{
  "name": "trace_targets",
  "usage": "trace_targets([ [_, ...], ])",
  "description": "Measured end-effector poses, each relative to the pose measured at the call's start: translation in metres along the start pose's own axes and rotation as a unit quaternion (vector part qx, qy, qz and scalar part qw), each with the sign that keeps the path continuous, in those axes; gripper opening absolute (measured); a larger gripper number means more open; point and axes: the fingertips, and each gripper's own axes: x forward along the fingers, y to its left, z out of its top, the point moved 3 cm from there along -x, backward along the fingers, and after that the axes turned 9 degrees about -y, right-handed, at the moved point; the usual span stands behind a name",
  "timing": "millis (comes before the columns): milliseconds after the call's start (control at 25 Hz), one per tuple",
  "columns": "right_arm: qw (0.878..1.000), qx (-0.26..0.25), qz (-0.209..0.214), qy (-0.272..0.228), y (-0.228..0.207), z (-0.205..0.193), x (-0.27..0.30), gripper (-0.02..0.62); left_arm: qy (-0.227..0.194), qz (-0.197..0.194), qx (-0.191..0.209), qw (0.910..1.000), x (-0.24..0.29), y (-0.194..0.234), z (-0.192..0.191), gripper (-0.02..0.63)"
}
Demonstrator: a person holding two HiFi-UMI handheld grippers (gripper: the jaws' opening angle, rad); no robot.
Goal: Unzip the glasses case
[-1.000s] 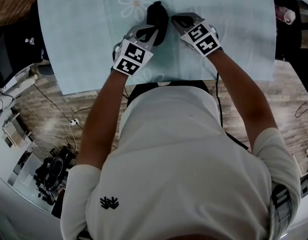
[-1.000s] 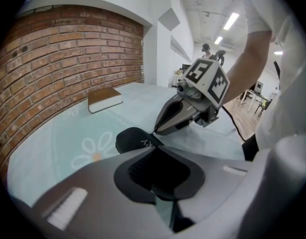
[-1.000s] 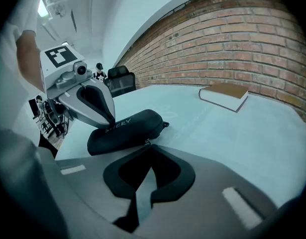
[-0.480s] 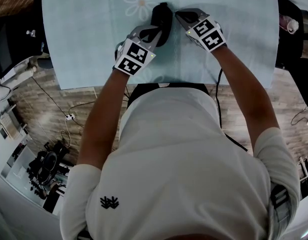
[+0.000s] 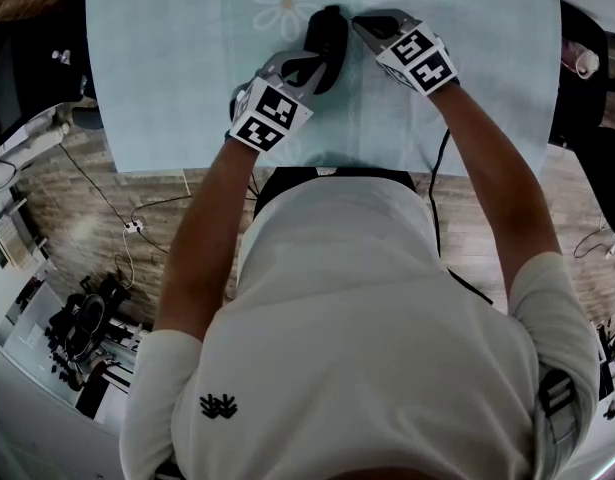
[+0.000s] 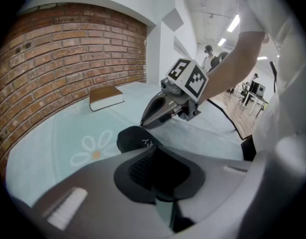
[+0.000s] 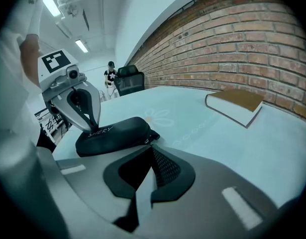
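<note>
1. The case (image 5: 325, 40) lies on the cloth (image 5: 167, 68), mid-table, just right of the daisy (image 5: 282, 3). It is zipped shut as far as the views show.
2. The left gripper (image 5: 307, 65) is closed on the near end of the case, its jaws straddling the case and pinning it to the cloth.
3. The right gripper (image 5: 359, 20) meets the far right end of the case. Its jaws are drawn in to a thin slit, and they seem to pinch the zip pull (image 7: 152, 136). The pull is too small to be sure of.
4. Judged from this, the pull has not yet travelled.
5. Risks:
   - The pinch on the pull looks shallow, right at the tips. A hard tug or one off the zip line could slip it free.
   - The left gripper holds only one end. A pull to the right or upward could swing or lift the far end, and the case would then move with the pull instead of opening.
   - The cloth may drag and bunch under the case if it slides.
   - The zip bends round the end of the case, and a straight pull could jam it there.
6. The book (image 7: 235, 103) lies well apart, at the far side.
</note>
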Motion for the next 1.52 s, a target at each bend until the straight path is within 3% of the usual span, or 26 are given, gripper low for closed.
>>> trace_targets([
  [640, 0.995, -0.044, 0.09, 0.012, -0.016, 0.013, 0.022, 0.0, -0.017, -0.008, -0.01, 0.9998, 0.001, 0.003, 0.002, 0.055],
  [1280, 0.978, -0.088, 0.183, 0.043, -0.018, 0.024, 0.051, 0.002, -0.024, -0.02, -0.026, 0.9992, -0.002, 0.008, -0.006, 0.055],
  [1360, 0.977, -0.094, 0.188, 0.046, -0.019, 0.026, 0.054, 0.002, -0.023, -0.022, -0.026, 0.9992, -0.001, 0.007, -0.007, 0.055],
  [1520, 0.985, -0.065, 0.159, 0.018, -0.05, 0.049, 0.061, -0.003, -0.026, -0.025, -0.027, 0.999, 0.001, 0.006, -0.003, 0.055],
])
